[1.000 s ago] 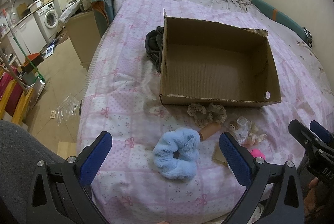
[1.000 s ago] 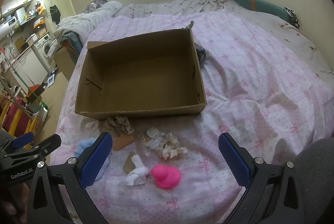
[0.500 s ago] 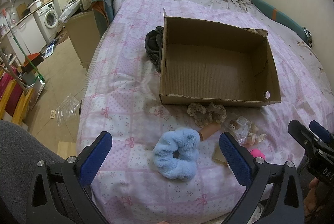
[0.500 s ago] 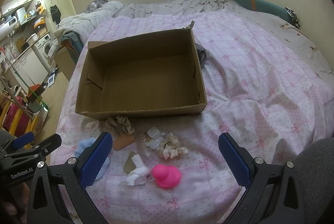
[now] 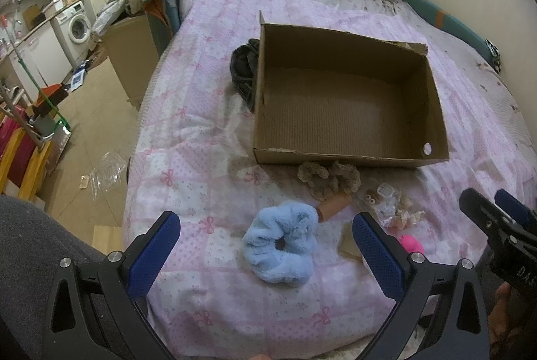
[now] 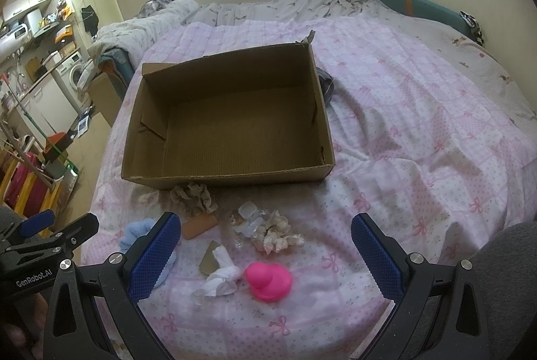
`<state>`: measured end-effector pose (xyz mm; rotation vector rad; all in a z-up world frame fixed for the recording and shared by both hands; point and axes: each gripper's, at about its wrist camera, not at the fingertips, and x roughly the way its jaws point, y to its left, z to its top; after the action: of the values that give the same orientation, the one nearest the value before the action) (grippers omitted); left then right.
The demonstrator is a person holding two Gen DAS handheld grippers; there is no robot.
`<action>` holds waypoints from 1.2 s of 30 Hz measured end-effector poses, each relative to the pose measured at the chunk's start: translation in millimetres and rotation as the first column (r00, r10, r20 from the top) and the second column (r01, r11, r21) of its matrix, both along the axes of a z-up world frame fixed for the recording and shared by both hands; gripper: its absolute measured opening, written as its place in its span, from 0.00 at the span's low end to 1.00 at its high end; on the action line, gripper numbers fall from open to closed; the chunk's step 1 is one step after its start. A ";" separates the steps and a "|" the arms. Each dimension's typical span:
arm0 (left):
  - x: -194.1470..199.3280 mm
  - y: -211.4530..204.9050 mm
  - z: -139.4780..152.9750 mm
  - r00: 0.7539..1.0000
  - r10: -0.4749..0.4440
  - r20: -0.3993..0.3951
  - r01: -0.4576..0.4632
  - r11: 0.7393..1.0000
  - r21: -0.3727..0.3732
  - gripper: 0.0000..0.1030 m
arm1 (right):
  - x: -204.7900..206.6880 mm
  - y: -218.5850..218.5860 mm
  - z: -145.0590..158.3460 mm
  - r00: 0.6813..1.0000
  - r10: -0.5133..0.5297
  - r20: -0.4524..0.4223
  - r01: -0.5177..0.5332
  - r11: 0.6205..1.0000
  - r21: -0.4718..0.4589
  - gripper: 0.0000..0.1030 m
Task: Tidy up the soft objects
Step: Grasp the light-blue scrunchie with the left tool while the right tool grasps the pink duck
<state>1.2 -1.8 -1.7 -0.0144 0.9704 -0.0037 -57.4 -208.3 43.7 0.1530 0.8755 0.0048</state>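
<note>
Fluffy blue scrunchie (image 5: 281,246) before corrugated cardboard box (image 5: 345,155)

One cardboard box (image 6: 228,172), two scrunchies, blue (image 5: 280,251) and beige (image 5: 329,178), one pink duck (image 6: 268,281).

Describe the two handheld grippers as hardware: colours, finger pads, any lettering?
Both are the same build: black plastic frames with triangular cut-outs and silver screw heads, each finger tipped with a blue textured pad. The left gripper shows white lettering "GenRobot.AI" on its body in the right wrist view. The right gripper shows partial white letters "DAS" in the left wrist view. No cables are visible.
</note>
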 end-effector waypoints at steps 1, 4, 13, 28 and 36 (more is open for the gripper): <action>1.8 -0.4 2.7 1.000 -0.004 -0.004 0.004 1.000 -0.003 1.00 | 0.1 -0.1 -0.7 1.000 0.004 0.003 -0.004 1.000 0.001 1.00; 13.6 0.8 11.8 1.000 -0.004 -0.026 0.003 1.000 -0.018 1.00 | 5.2 1.1 1.8 1.000 0.028 -0.014 -0.028 0.999 0.018 1.00; 61.4 26.9 -36.1 0.952 0.070 -0.297 -0.094 0.993 -0.067 0.99 | 40.0 -11.3 -1.8 0.987 0.081 -0.138 -0.062 0.989 0.135 1.00; 68.8 -11.6 -144.3 0.863 -0.051 -0.502 0.029 0.998 -0.051 0.40 | 53.4 -31.9 -50.4 0.957 0.033 -0.288 0.027 0.979 0.200 1.00; 51.7 -9.1 -131.6 0.876 -0.081 -0.475 0.015 0.990 -0.141 0.13 | 56.2 -28.9 -83.3 0.886 0.071 -0.458 0.051 0.967 0.249 1.00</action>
<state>53.0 -10.9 -133.3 -0.1191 1.4693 -0.1162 -1.2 -237.2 -39.6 0.4029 1.3571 0.0949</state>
